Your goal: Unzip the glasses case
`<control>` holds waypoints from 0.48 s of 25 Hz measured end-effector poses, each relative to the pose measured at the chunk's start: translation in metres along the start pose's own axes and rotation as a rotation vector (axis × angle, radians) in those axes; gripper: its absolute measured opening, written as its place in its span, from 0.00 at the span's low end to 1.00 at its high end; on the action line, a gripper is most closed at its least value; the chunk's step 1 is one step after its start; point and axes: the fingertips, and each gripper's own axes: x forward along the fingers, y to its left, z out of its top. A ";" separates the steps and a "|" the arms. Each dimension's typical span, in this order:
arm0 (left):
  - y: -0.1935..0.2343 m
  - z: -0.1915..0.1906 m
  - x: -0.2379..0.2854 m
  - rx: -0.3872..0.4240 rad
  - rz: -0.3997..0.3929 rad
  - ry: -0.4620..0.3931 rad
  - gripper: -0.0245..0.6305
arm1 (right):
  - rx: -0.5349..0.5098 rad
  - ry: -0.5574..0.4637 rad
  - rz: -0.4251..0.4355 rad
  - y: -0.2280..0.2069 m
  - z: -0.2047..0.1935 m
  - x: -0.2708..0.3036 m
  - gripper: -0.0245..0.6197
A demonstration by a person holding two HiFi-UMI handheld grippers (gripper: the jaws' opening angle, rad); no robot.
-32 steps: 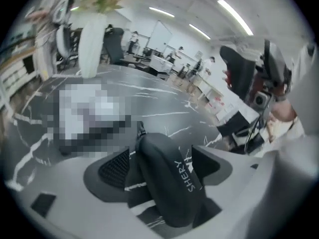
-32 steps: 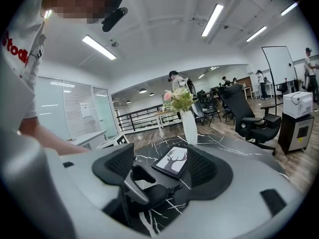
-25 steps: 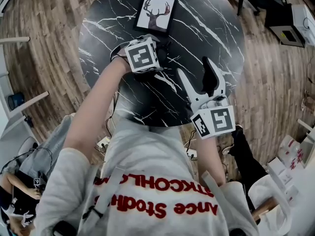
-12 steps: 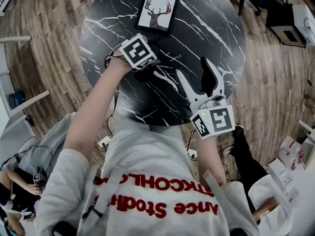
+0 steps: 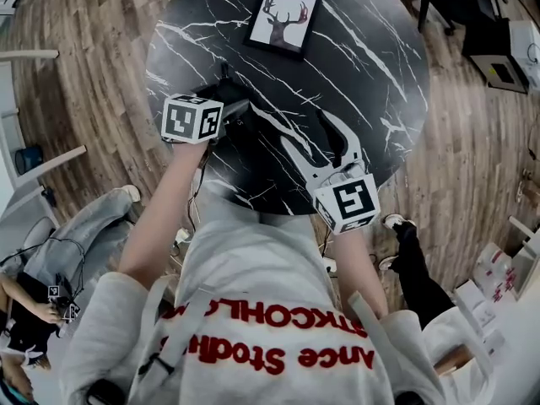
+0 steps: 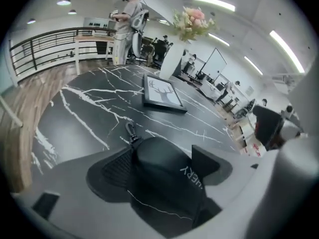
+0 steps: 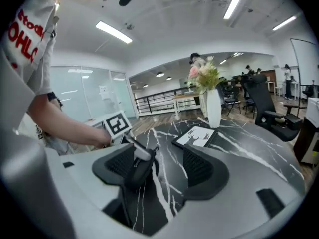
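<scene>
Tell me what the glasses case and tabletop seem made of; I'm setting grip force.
Glasses case: probably a stiff shell in matte black fabric or faux leather; domed, dull, undented in the left gripper. Table: polished black marble or marble-look laminate; white veins, soft sheen.

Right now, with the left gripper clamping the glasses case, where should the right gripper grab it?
Probably the metal clip at the glasses case's far end: it juts clear of the left gripper. Bring the open right gripper in from that end.
</scene>
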 end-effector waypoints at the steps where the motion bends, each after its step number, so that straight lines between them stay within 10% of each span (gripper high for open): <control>1: 0.002 -0.002 -0.002 -0.021 0.008 -0.018 0.62 | -0.012 0.042 0.028 0.008 -0.014 0.005 0.53; 10: 0.008 -0.004 0.002 -0.151 0.041 -0.045 0.61 | -0.089 0.319 0.183 0.076 -0.117 0.044 0.51; 12: 0.009 -0.004 0.003 -0.161 0.051 -0.032 0.61 | -0.110 0.358 0.184 0.084 -0.134 0.055 0.37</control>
